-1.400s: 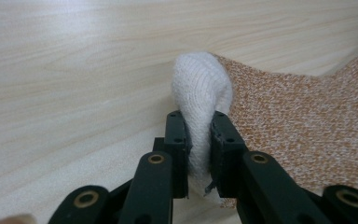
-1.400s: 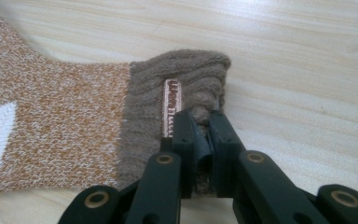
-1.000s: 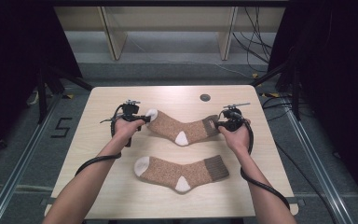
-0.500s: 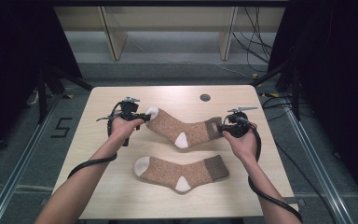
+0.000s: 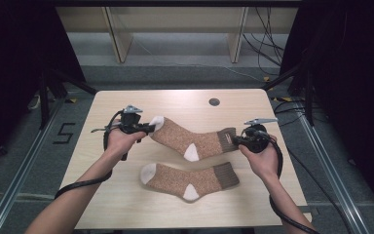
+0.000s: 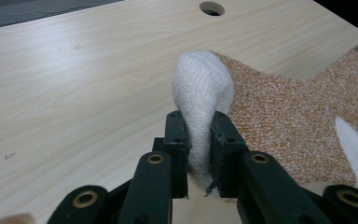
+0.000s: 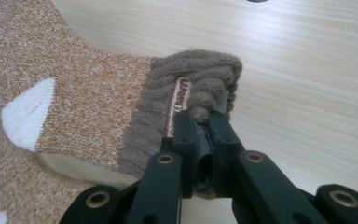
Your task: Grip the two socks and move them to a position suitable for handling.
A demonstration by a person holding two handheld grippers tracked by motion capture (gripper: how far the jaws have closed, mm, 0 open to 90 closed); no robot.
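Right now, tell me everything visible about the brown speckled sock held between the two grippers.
The brown speckled knit sock has a white toe, a white heel patch and a darker ribbed cuff with a small label. It hangs stretched above the wooden table, farther from the person than the matching sock. The left gripper pinches its toe; the right gripper pinches its cuff.

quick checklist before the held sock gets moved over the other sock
1. Left gripper clamped on the held sock's white toe: ok.
2. Right gripper clamped on its brown cuff: ok.
3. Held sock stretched out between both grippers, not bunched: ok.
4. Other sock lying flat on the table, toe toward the left gripper: ok.
5. Both socks pointing the same way, heels matched: ok.
6. Held sock fully lifted off the table: cannot tell.
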